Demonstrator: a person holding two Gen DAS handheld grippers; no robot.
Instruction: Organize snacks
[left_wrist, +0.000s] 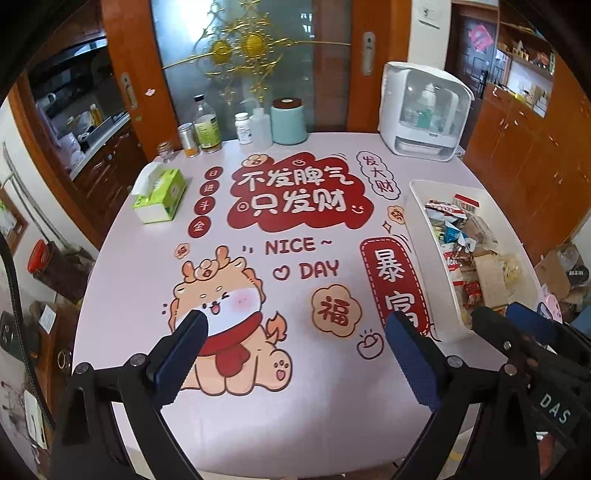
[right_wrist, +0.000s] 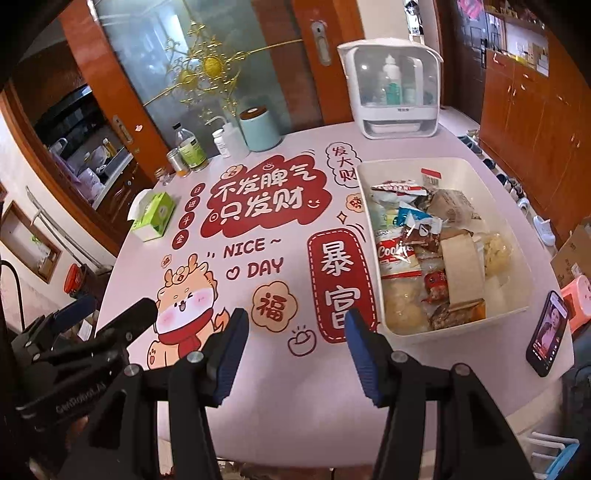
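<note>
So the table (left_wrist: 155, 258) has this pink cartoon-dragon cover on it, and both grippers are just hanging over the near edge with nothing in them. The left gripper (left_wrist: 295, 332) has its jaws spread wide, sitting above the dragon drawing. The right gripper (right_wrist: 293, 328) is parted too, empty, floating over the red banner print just left of the bin. From the right camera you can see the left one poking in at the near-left (right_wrist: 107, 317).

All the snacks (right_wrist: 432, 258) are piled in a white plastic bin (right_wrist: 517, 236) on the right side of the table: a red-and-white cookie bag, some clear packs with pale stuff inside, brown paper wrappers, a blue-ish packet. Everything's jumbled together, nothing lying loose on the cover.

Other stuff around: a green tissue box (left_wrist: 160, 197) on the far left, a row of bottles and jars (left_wrist: 207, 127) along the far edge with a mint-colored canister (left_wrist: 289, 120) next to them, and a white cabinet-looking box with a clear door (left_wrist: 424, 110) at the far right. A phone (right_wrist: 548, 334) with its screen lit lies near the right edge, just past the bin's near corner.
</note>
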